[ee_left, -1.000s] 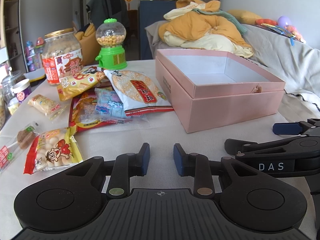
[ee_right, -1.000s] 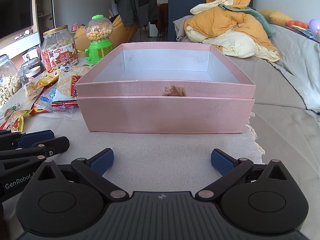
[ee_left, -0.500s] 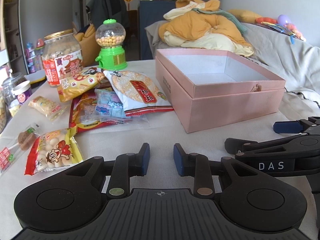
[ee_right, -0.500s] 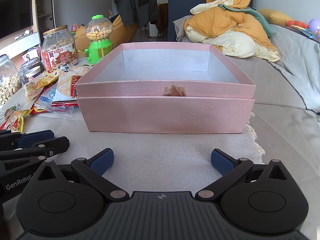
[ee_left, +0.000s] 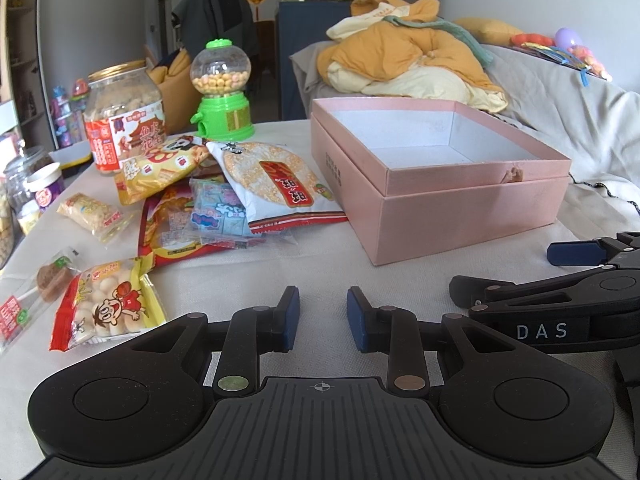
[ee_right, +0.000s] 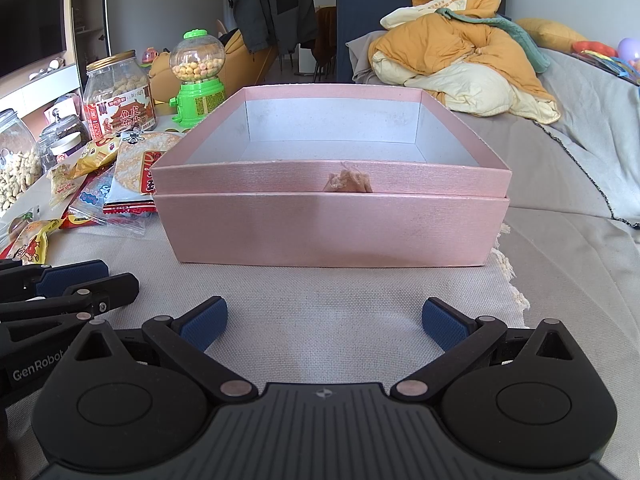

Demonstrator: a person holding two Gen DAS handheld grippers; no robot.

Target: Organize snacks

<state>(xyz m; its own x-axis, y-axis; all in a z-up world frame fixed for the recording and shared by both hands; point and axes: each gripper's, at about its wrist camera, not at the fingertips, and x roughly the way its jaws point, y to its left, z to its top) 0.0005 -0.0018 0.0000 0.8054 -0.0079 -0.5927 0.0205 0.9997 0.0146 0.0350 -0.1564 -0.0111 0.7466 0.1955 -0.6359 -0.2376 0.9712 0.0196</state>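
An open, empty pink box (ee_left: 472,204) (ee_right: 332,236) stands on the cloth-covered table. Several snack packets lie left of it: a rice cracker bag (ee_left: 272,184) (ee_right: 134,168), a yellow bag (ee_left: 160,168), a red bag (ee_left: 168,232), a small ball-snack packet (ee_left: 108,312). My left gripper (ee_left: 319,314) hovers low over bare cloth in front of the snacks, jaws a little apart and empty. My right gripper (ee_right: 323,320) is wide open and empty, facing the box's front wall; it also shows in the left wrist view (ee_left: 560,280).
A peanut jar (ee_left: 124,116) and a green candy dispenser (ee_left: 220,88) stand behind the snacks. Glass jars (ee_right: 18,160) sit at the far left. A sofa with a yellow quilt (ee_right: 460,52) lies behind and to the right of the table.
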